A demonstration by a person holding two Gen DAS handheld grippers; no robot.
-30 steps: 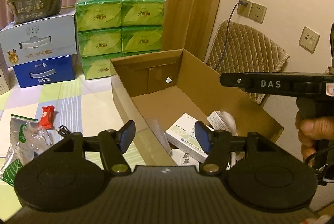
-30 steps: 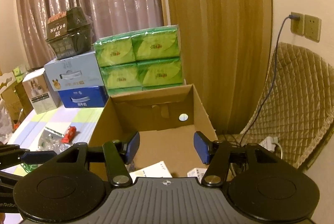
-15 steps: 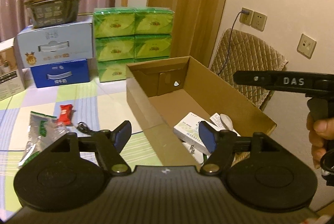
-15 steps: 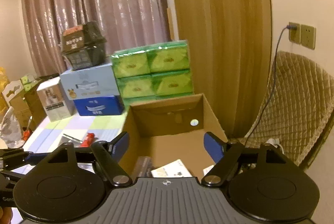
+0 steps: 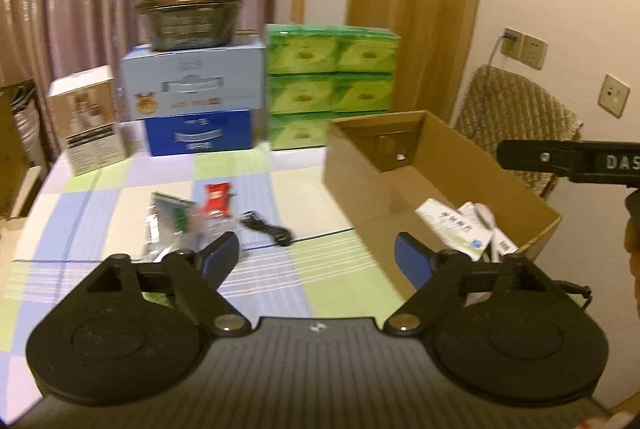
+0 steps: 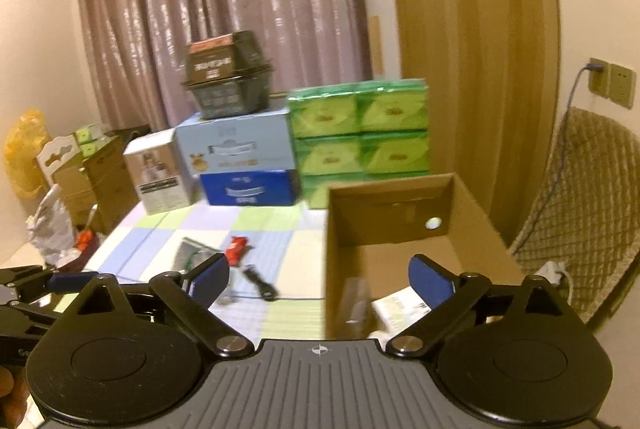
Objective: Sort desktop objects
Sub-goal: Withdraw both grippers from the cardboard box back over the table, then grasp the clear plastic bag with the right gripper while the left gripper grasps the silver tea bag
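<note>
An open cardboard box (image 5: 360,181) (image 6: 348,229) stands at the right of the checked tablecloth, with white packets (image 5: 456,227) lying inside. Left of it on the cloth lie a red sachet (image 5: 218,201) (image 6: 237,249), a clear green-printed bag (image 5: 170,225) and a black cable (image 5: 268,229) (image 6: 260,283). My left gripper (image 5: 318,261) hangs above the cloth near the box's front corner; its jaws are opening, nothing between them. My right gripper (image 6: 320,279) hovers over the box's left wall, jaws also opening and empty. Its black arm (image 5: 560,159) shows at the right edge of the left wrist view.
At the back stand green tissue packs (image 5: 332,85), a light blue carton (image 5: 192,85) on a dark blue one (image 5: 200,137), a black container (image 5: 190,5) on top and a white box (image 5: 86,125). A quilted chair (image 6: 592,205) stands right of the table.
Both grippers drew back and rose from over the box, so more of the tablecloth and back stacks shows. Both pairs of jaws widened, and both stay empty.
</note>
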